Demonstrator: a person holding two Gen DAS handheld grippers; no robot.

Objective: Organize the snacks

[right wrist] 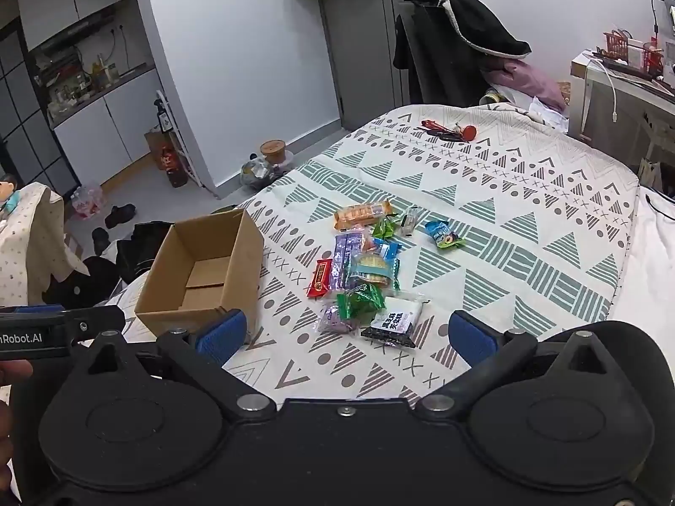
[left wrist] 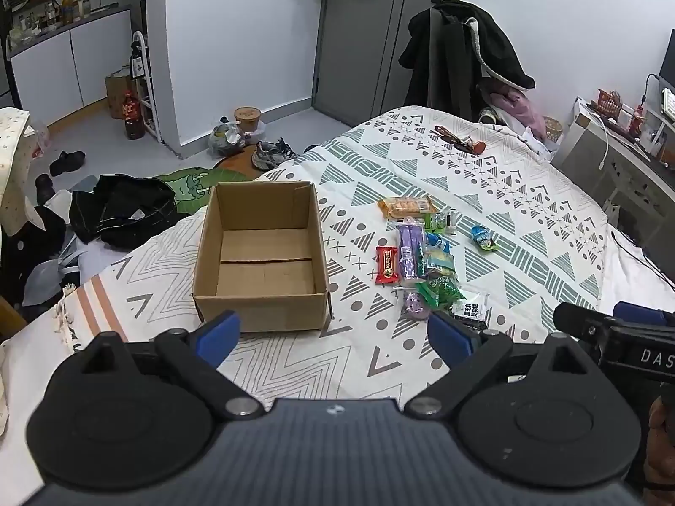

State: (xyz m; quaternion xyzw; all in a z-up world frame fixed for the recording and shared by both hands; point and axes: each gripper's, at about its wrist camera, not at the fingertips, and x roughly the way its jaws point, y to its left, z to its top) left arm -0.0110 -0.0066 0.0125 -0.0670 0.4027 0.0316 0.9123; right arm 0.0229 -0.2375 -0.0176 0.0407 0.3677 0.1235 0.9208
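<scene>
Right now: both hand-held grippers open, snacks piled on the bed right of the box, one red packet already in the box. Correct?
Not quite. The box is empty in the left wrist view; the red packet lies on the bed with the other snacks. The rest holds: left hand-held gripper and right hand-held gripper are open.

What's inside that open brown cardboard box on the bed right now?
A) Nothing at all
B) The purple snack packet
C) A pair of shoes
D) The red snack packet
A: the open brown cardboard box shows only its bare floor, while the wrapped snacks, such as the red snack packet and the purple snack packet, all lie on the patterned bedspread beside it.
</scene>
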